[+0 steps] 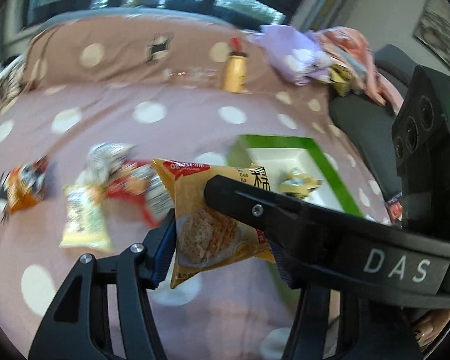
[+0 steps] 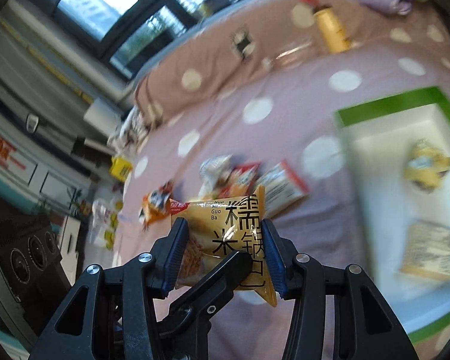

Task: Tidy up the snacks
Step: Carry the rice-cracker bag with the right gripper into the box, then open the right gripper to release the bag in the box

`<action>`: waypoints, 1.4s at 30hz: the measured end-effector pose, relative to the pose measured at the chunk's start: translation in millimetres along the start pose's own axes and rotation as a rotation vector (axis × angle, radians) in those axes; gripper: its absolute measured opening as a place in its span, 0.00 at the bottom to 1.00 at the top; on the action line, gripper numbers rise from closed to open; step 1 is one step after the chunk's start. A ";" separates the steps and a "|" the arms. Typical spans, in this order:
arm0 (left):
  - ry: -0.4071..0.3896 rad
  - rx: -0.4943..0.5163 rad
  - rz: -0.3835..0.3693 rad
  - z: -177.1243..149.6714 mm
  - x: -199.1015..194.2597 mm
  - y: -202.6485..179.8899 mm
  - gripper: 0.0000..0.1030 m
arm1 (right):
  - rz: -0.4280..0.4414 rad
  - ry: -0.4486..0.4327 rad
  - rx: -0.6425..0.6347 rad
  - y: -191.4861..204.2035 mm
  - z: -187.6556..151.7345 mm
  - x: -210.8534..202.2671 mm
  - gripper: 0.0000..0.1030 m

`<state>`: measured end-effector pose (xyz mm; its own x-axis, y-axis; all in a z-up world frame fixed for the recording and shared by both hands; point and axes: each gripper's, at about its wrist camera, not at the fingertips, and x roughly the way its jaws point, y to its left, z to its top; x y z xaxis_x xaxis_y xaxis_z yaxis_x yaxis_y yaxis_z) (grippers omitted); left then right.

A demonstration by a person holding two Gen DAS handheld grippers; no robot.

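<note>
Polka-dot bedding (image 1: 135, 138) carries loose snack packets (image 1: 84, 219) beside a green-rimmed tray (image 2: 390, 105). Both the left gripper (image 1: 225, 234) and right gripper (image 2: 223, 255) clamp one yellow rice-cracker packet (image 2: 225, 231), lifted clear.

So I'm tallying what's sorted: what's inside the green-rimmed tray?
The green-rimmed tray holds a yellow packet and a beige packet. Its lower right corner is cut off by the picture's edge.

Home bedroom: polka-dot bed (image 1: 165, 126), window (image 2: 105, 6).
</note>
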<state>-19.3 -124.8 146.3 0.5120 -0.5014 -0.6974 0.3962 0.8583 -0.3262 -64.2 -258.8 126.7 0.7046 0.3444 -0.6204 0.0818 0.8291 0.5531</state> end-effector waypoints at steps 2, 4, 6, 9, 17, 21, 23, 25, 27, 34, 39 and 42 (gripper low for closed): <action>0.004 0.039 -0.021 7.7 7.9 -19.1 0.55 | -0.011 -0.031 0.026 -12.8 4.5 -14.5 0.50; 0.008 0.080 -0.048 14.3 15.7 -37.1 0.55 | -0.025 -0.071 0.062 -29.4 9.0 -30.0 0.50; 0.020 0.113 -0.073 20.3 26.4 -52.9 0.55 | -0.044 -0.100 0.099 -44.9 13.6 -42.6 0.51; 0.049 0.153 -0.116 24.8 43.3 -74.1 0.54 | -0.074 -0.126 0.155 -66.8 17.2 -55.7 0.51; 0.170 0.192 -0.198 23.3 93.3 -114.3 0.50 | -0.166 -0.120 0.315 -131.7 19.5 -65.9 0.55; 0.232 0.188 -0.215 20.9 118.0 -121.8 0.48 | -0.164 -0.089 0.378 -160.5 20.2 -61.0 0.55; 0.254 0.182 -0.220 19.3 125.7 -124.0 0.48 | -0.172 -0.074 0.405 -169.5 19.9 -57.5 0.55; 0.271 0.178 -0.222 17.4 133.1 -124.7 0.48 | -0.192 -0.062 0.412 -171.8 19.5 -54.2 0.55; 0.283 0.171 -0.213 14.9 138.7 -124.4 0.48 | -0.219 -0.042 0.414 -173.6 19.7 -48.9 0.55; 0.314 0.146 -0.163 5.5 154.3 -118.6 0.42 | -0.298 0.013 0.414 -179.2 18.5 -34.8 0.55; 0.281 0.123 -0.203 7.7 144.3 -115.0 0.39 | -0.286 -0.001 0.395 -172.2 19.1 -38.3 0.55; 0.243 0.144 -0.199 9.9 128.7 -114.5 0.42 | -0.315 -0.033 0.371 -163.1 20.9 -43.2 0.58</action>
<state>8.7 -288.6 100.2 0.2241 -0.6018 -0.7666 0.5824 0.7133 -0.3898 -93.3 -418.1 74.9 0.6264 0.0829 -0.7751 0.5364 0.6757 0.5057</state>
